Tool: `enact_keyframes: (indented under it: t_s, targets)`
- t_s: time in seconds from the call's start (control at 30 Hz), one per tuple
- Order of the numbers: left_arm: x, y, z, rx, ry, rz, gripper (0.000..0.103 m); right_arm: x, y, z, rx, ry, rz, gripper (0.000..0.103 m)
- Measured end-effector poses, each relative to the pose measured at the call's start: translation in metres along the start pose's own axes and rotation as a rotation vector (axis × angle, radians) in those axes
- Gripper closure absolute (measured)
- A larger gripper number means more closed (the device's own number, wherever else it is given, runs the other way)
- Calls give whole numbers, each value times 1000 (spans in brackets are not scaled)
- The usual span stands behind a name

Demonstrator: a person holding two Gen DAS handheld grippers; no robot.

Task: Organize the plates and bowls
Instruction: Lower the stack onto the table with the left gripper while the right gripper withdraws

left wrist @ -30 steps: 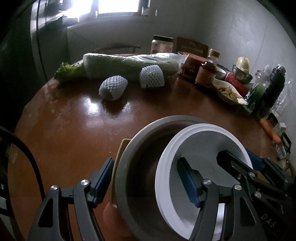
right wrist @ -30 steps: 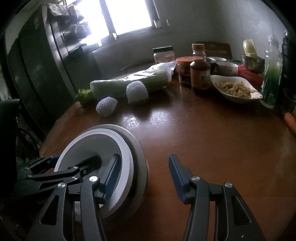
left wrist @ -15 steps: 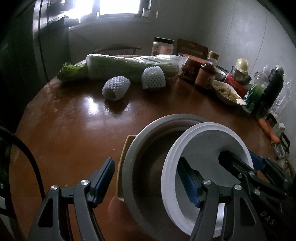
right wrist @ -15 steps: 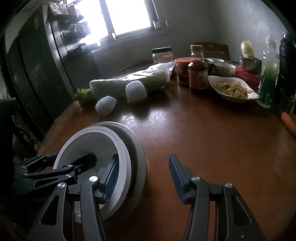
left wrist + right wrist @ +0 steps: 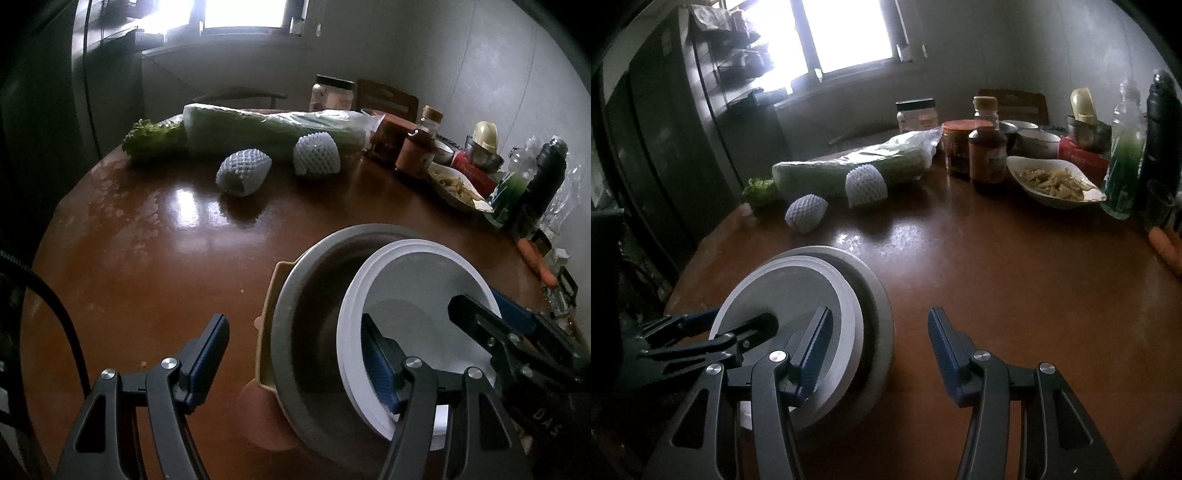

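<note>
Near the front of the brown round table (image 5: pixel 997 280), white plates (image 5: pixel 417 280) (image 5: pixel 790 288) lie stacked on a wider grey plate (image 5: pixel 314 295) (image 5: pixel 877 295). A tan dish (image 5: pixel 269 295) shows under the grey plate's left edge. My left gripper (image 5: pixel 293 326) (image 5: pixel 738 317) is open and straddles the stack's left rim, one finger over the white plates and one over the table. My right gripper (image 5: pixel 880 315) (image 5: pixel 476 301) is open astride the right rim. No pad presses on anything.
At the back lie two foam-netted fruits (image 5: pixel 242 173) (image 5: pixel 317 155) and a bagged cabbage (image 5: pixel 266 129). On the right are sauce jars (image 5: pixel 988 155), a dish of food (image 5: pixel 1052 181), a green bottle (image 5: pixel 1124 166) and a carrot (image 5: pixel 1167 247). A black cable (image 5: pixel 55 306) hangs at the left.
The left wrist view has drifted a little, so the stack sits slightly further right in it. Both grippers' jaws stand as wide as before.
</note>
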State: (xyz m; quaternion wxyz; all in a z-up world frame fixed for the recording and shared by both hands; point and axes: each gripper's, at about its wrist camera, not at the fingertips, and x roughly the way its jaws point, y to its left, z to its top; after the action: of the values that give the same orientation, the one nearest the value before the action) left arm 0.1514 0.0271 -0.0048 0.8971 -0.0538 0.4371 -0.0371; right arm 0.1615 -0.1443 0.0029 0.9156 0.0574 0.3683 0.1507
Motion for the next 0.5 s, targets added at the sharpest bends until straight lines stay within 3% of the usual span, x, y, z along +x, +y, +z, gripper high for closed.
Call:
enact_keyframes:
  t_s: [0.5]
  targets:
    - [-15,-2,-1,20,-26,4,34,-13,6,0,-7,-19,1,48]
